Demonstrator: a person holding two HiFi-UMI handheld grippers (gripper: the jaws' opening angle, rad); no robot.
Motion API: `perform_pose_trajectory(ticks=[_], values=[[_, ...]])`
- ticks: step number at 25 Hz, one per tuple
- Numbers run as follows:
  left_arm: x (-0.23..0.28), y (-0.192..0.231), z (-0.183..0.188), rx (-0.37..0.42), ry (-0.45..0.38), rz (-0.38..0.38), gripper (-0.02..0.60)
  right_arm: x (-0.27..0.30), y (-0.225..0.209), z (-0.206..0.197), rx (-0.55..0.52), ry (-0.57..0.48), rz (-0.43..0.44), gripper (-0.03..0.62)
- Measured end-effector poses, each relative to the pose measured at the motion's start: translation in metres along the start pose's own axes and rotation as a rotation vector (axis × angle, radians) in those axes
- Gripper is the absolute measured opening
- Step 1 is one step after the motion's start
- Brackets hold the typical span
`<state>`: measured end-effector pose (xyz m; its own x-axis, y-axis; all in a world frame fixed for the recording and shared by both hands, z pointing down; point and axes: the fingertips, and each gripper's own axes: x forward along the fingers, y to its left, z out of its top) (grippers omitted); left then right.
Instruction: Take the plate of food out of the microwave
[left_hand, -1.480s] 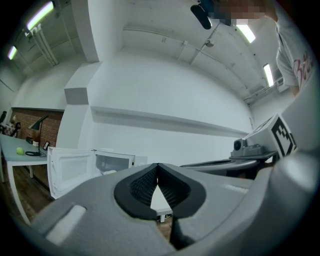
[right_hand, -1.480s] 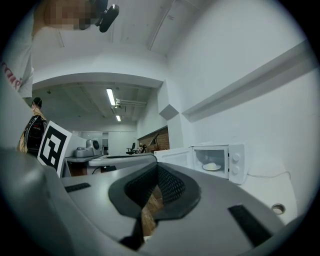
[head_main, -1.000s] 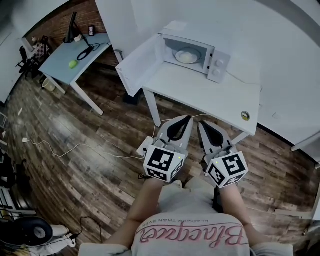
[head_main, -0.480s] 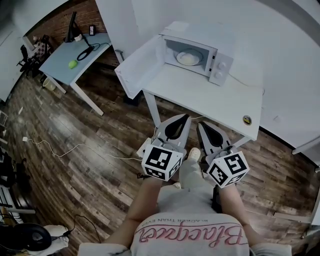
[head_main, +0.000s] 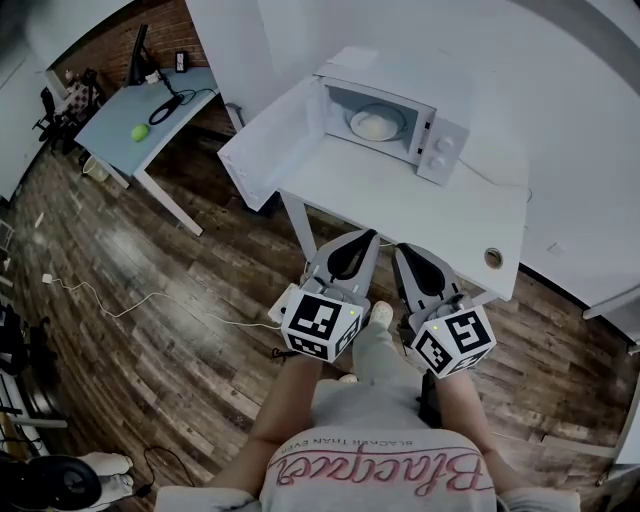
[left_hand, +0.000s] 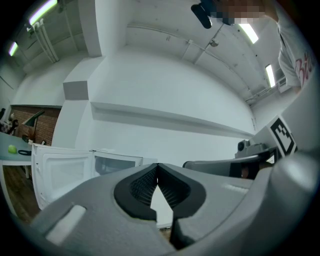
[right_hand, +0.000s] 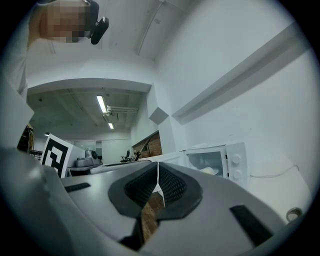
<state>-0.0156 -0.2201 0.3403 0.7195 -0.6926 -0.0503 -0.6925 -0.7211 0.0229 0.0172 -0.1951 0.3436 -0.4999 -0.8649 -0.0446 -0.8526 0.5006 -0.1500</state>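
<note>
A white microwave (head_main: 400, 105) stands at the back of a white table (head_main: 440, 215) with its door (head_main: 265, 140) swung wide to the left. Inside it sits a white plate of pale food (head_main: 374, 124), also seen small in the right gripper view as the plate (right_hand: 212, 170). My left gripper (head_main: 365, 240) and right gripper (head_main: 400, 250) hover side by side just short of the table's near edge, both shut with nothing between the jaws. In the left gripper view the open door (left_hand: 60, 172) and microwave (left_hand: 117, 164) lie ahead of the shut left gripper (left_hand: 157, 167).
A small round tin (head_main: 492, 258) lies near the table's front right corner. A light blue desk (head_main: 145, 115) with a green ball (head_main: 140, 131) and a monitor stands at the far left. Cables and a power strip (head_main: 285, 300) lie on the wooden floor. White walls run behind the table.
Both grippers and the person have come closer to the table; the microwave and table sit larger and lower in the head view. The jaws stay shut.
</note>
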Motion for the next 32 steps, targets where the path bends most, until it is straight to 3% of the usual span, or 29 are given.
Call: perform_pose_trajectory(ticks=[10,14,20,25,32], values=[[0.048,0.027,-0.010,0.008,0.025,-0.006,0.006,0.039,-0.039,-0.001,0.000,0.011,0.014,0.006],[0.067,0.039,-0.012,0.011,0.031,0.000,0.006,0.055,-0.048,0.001,-0.028,0.013,0.062,0.006],[0.095,0.054,-0.016,0.006,0.030,0.011,0.006,0.075,-0.078,-0.002,-0.018,0.041,0.042,0.006],[0.118,0.063,-0.017,-0.067,0.016,-0.059,0.006,0.096,-0.099,0.003,-0.006,0.035,0.053,0.006],[0.159,0.086,-0.025,-0.106,0.058,-0.030,0.006,0.120,-0.139,0.006,0.015,0.045,0.034,0.006]])
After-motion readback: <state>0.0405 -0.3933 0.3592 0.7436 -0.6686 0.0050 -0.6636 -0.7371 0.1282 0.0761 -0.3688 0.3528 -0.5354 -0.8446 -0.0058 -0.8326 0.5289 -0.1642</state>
